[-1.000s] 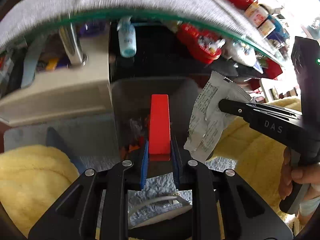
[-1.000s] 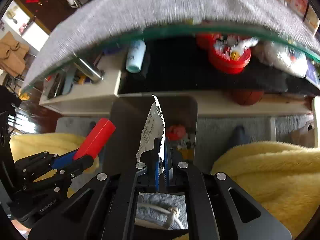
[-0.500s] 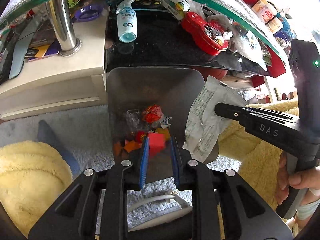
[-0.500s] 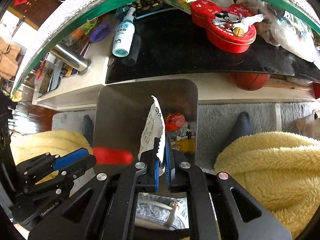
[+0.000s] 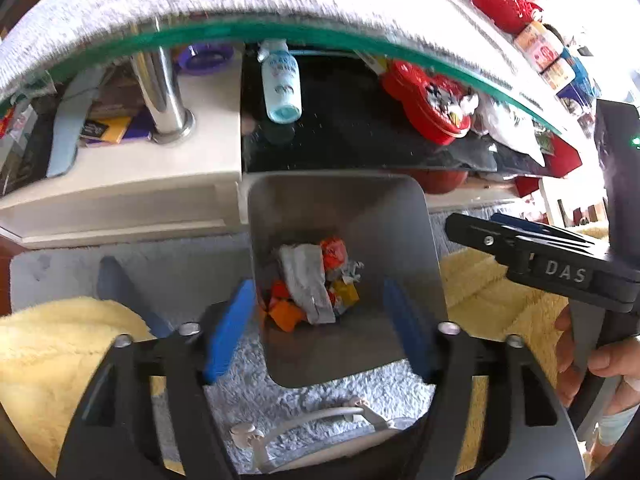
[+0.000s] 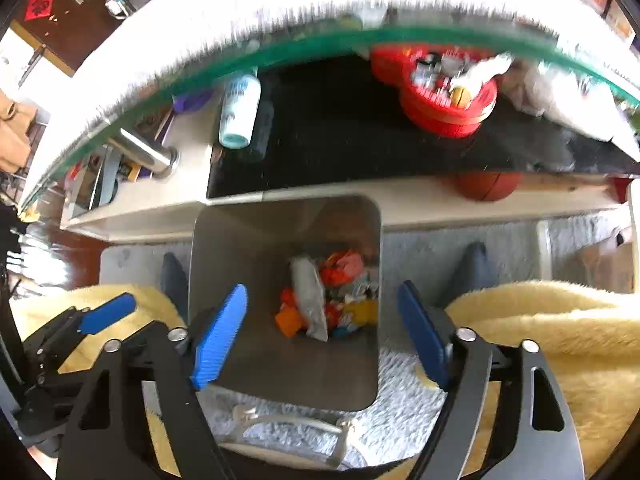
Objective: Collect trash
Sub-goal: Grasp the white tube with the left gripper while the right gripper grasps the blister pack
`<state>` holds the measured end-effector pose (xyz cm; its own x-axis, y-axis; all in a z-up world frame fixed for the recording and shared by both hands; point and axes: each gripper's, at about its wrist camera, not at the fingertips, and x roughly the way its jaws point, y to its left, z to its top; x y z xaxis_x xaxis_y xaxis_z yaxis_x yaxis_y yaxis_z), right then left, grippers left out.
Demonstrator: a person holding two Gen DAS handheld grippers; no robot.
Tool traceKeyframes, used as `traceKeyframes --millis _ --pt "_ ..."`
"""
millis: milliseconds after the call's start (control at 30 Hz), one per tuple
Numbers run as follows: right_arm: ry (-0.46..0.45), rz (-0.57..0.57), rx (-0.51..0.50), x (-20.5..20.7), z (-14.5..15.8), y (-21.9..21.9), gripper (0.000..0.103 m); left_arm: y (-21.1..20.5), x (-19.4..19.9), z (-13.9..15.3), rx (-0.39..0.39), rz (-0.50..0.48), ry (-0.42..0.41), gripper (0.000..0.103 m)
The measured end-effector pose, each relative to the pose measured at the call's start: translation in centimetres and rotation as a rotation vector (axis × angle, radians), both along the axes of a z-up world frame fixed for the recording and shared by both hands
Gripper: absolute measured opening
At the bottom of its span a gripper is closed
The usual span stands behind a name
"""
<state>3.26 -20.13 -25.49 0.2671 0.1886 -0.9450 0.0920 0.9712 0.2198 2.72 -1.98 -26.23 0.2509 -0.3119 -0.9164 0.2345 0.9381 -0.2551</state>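
Observation:
A metal trash bin stands on the grey rug below both grippers. Inside lie a crumpled grey-white wrapper and several red, orange and yellow scraps. My left gripper is open and empty over the bin, its blue pads either side of the opening. My right gripper is open and empty over the bin too. It also shows at the right of the left wrist view. The left gripper shows at the lower left of the right wrist view.
A glass-topped low table with a grey cloth stands behind the bin. Its lower shelf holds a spray bottle, a red Mickey tin and bags. Yellow fluffy cushions flank the bin. A white cable lies on the rug.
Both grippers have opened. The red piece dropped from the left gripper and the paper wrapper from the right one; both now lie in the bin.

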Motion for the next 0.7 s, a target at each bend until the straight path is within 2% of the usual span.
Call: traceKeyframes --millis 67,167,300,467,700 --pt "-0.022 -0.014 0.000 0.4 1.0 -0.3 0.088 0.1 0.3 0.6 -0.002 0.007 -0.012 0.081" --pt "-0.057 -0.031 0.018 0.9 2.6 -0.6 0.089 0.5 0.9 2.0 -0.005 0.013 -0.037 0.086" --pt "-0.128 -0.047 0.034 2.5 5.5 -0.8 0.089 1.0 2.1 4.4 -0.008 0.020 -0.089 0.087" --pt "-0.213 -0.057 0.018 6.8 8.8 -1.2 0.089 2.3 5.3 7.7 -0.006 0.055 -0.167 0.087" --pt "-0.243 -0.059 0.019 13.5 10.1 -1.2 0.089 4.1 11.5 10.2 0.028 0.098 -0.219 0.087"
